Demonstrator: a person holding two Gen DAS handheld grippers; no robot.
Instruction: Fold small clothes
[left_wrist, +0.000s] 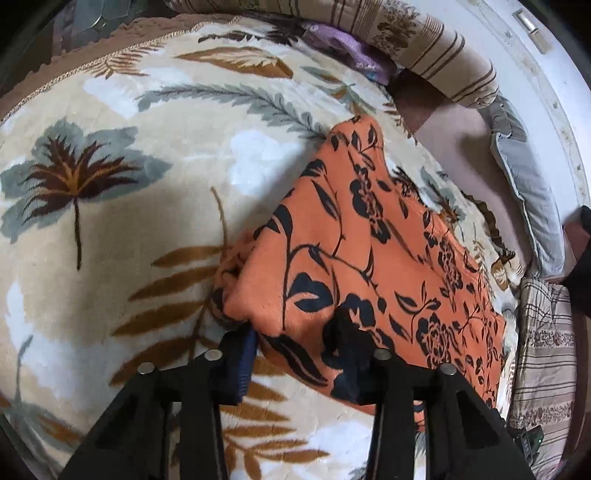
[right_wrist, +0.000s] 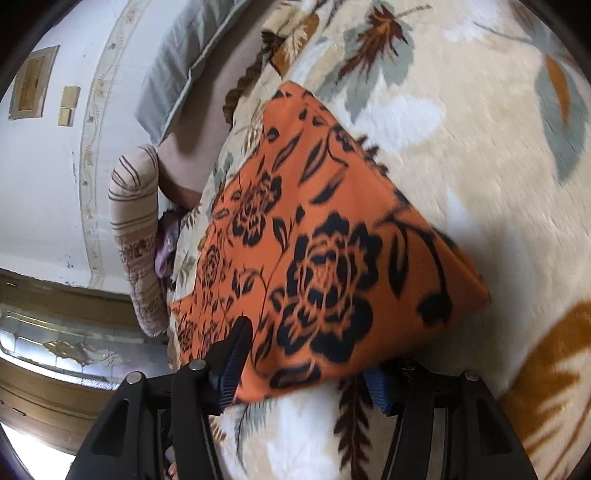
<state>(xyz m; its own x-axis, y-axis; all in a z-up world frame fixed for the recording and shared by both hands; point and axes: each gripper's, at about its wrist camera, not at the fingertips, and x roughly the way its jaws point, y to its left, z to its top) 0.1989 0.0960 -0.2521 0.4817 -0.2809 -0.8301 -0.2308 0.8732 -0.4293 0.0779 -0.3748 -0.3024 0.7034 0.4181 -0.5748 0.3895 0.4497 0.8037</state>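
Garment: an orange cloth with black flowers (left_wrist: 369, 258) lies folded on the leaf-print blanket (left_wrist: 110, 221), toward the blanket's side with the pillows.
Left gripper (left_wrist: 295, 354): jaws spread wide, straddling the cloth's near edge without clamping it.
Right gripper (right_wrist: 306, 373): jaws spread, one finger above the cloth's corner, one below.
Pillow: grey (right_wrist: 177, 74), beyond the cloth's far end.

Black tongs (left_wrist: 295, 365), blue ribbed pads (right_wrist: 231, 373), silver round bolts.

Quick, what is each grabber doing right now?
Left gripper: open, its fingers either side of the orange cloth's near edge.
Right gripper: open, astride a corner of the same cloth.
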